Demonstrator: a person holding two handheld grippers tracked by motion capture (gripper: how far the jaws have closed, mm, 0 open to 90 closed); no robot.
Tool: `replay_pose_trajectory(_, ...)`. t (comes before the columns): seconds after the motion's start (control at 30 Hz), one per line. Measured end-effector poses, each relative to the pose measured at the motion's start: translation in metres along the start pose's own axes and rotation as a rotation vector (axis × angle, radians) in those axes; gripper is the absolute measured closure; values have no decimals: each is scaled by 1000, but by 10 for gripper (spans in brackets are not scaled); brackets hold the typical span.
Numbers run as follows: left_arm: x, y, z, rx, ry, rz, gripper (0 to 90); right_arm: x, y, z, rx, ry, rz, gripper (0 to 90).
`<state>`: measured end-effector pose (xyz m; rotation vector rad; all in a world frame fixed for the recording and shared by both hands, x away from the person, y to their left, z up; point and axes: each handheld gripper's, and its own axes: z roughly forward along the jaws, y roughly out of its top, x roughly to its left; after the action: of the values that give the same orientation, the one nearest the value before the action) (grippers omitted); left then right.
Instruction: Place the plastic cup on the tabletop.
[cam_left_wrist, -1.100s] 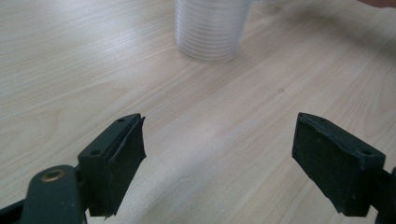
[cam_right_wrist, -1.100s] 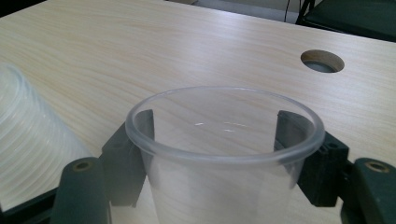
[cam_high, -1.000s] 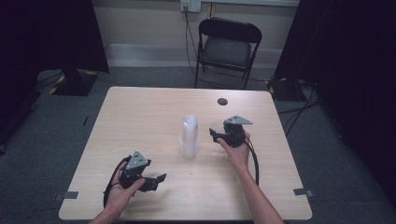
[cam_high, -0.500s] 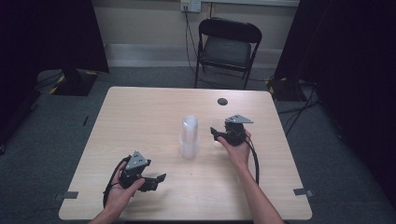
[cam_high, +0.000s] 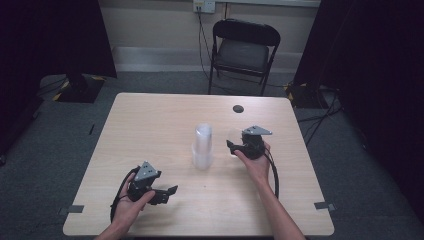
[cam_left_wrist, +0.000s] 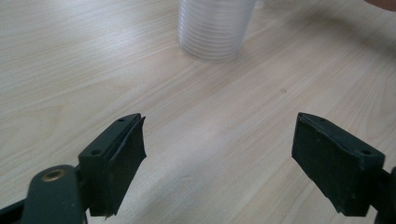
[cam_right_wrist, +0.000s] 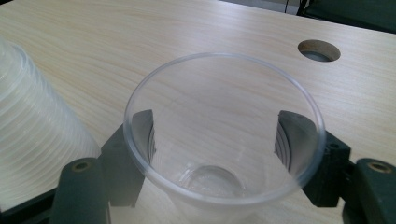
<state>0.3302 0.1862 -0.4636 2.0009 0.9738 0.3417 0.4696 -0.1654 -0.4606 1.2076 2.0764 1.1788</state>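
Clear ribbed cup stack (cam_high: 202, 145), clear cup (cam_right_wrist: 224, 135), black claws, pale wood-grain table (cam_high: 150, 130).

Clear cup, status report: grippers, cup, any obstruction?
Right gripper shut on clear cup, upright. Left gripper open, empty. Cup stack beside it; nothing obstructing.

Left claw (cam_high: 172, 191) gapes wide; right claw (cam_high: 231, 146) clamped partway.

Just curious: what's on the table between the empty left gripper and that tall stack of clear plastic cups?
Nothing: the left gripper view shows bare pale wooden table between the left gripper and the stack of clear plastic cups.
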Motion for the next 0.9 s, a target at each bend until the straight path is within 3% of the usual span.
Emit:
replay_pose_trajectory(0.43,3,0,-1,-8,-1,-28,172,0,-5,0,42,38,36,210)
replay_pose_trajectory(0.63,6,1,-2,-7,30,-31,172,-4,-8,-9,50,53,76,185)
replay_pose_trajectory(0.83,6,2,-2,-9,78,-33,193,-6,-11,-16,56,52,76,191)
replay_pose_trajectory(0.9,6,2,-2,-14,70,-42,201,-6,-13,-19,59,56,82,192)
